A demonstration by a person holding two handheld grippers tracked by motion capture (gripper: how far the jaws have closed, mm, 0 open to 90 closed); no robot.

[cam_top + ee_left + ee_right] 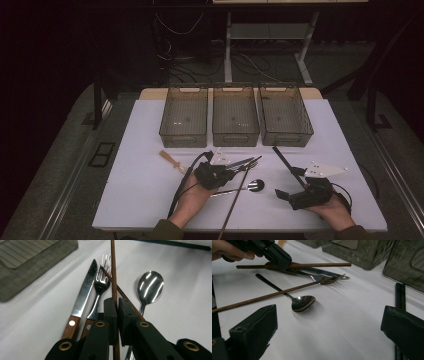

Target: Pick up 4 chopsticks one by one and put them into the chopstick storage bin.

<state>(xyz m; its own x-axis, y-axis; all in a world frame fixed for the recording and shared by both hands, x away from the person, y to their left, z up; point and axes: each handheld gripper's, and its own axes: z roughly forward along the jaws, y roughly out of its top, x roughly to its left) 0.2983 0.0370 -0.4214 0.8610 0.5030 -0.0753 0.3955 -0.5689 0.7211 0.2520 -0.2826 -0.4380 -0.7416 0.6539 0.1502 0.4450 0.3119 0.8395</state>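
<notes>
Clamping one chopstick (114, 270), the left tongs (226, 173) have barely started — bins (235, 120) at twelve o'clock sit empty, cutlery unsorted; right tongs (329, 332) gape apart.

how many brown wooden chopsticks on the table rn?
2. One chopstick is clamped between the left gripper fingers, lifted above the cutlery. The other chopstick lies slanted across the fork, beside the spoon. None seem hidden.

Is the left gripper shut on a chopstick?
Shut: the left gripper fingers pinch one wooden chopstick, lifted above the fork.
</notes>
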